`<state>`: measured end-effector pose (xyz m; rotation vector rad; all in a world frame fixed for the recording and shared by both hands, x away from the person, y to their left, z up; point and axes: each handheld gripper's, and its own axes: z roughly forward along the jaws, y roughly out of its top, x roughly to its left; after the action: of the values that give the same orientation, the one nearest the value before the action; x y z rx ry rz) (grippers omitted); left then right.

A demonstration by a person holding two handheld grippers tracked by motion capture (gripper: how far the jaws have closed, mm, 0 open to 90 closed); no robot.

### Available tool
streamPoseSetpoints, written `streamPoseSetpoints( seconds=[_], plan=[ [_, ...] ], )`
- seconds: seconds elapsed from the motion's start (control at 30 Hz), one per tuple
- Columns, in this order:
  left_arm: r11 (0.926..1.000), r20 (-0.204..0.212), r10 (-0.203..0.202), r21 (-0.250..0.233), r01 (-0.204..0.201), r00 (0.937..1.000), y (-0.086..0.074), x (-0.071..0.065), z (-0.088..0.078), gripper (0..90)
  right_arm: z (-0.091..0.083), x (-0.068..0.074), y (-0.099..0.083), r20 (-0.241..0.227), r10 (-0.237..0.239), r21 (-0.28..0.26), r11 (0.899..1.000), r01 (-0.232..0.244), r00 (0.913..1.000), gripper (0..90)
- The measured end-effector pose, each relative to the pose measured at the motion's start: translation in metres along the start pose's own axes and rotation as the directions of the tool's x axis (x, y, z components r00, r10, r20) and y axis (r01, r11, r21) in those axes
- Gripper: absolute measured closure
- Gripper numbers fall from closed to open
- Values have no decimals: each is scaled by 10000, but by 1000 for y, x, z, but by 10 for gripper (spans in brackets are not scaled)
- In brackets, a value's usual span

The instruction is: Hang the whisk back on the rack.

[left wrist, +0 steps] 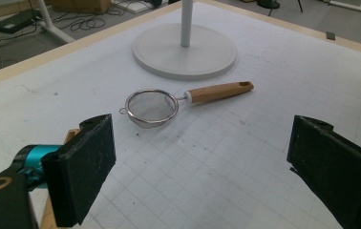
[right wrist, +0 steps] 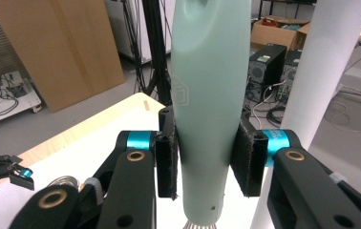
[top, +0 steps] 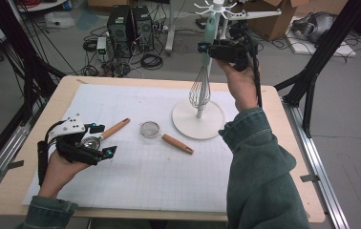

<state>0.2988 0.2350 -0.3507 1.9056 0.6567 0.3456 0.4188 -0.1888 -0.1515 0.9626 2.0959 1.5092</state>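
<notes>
A wooden bench (top: 293,157) carries a white gridded mat (top: 140,176). Toward two o'clock on the mat stands a white rack (top: 198,121) with a round base and an upright pole topped by hooks.

The right claw (top: 206,47) is raised at about one o'clock, beside the rack's pole, and it is clamped on the pale green handle of a whisk (top: 200,88). The whisk hangs upright, with its wire loops pointing down just above the rack's base. In the right gripper view both black pads press flat against the handle's sides, and the white pole stands just to the right of it.

The left claw (top: 103,139) sits at nine o'clock, low over the mat, with its jaws spread wide and nothing between the pads. A small strainer with a wooden handle (top: 103,134) lies under or between those jaws; whether it touches them I cannot tell.

Near the mat's centre lies a second strainer (top: 165,135), with its mesh bowl toward the left and its wooden handle running toward four o'clock. In the left gripper view this strainer lies ahead of the open jaws and well apart from them, with the rack's base behind it.

On the floor beyond the bench are two computer towers (top: 131,28) and tangled cables.
</notes>
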Motion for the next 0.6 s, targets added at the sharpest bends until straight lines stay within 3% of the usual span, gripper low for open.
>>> streamPoseSetpoints(
  seconds=[0.6],
  plan=[
    [9999, -59, -116, 14, 116, 9999, -4, 4, -2, 98, 6, -7, 4, 275, 30, 214, 9998, -35, 9996, 664]
  ],
)
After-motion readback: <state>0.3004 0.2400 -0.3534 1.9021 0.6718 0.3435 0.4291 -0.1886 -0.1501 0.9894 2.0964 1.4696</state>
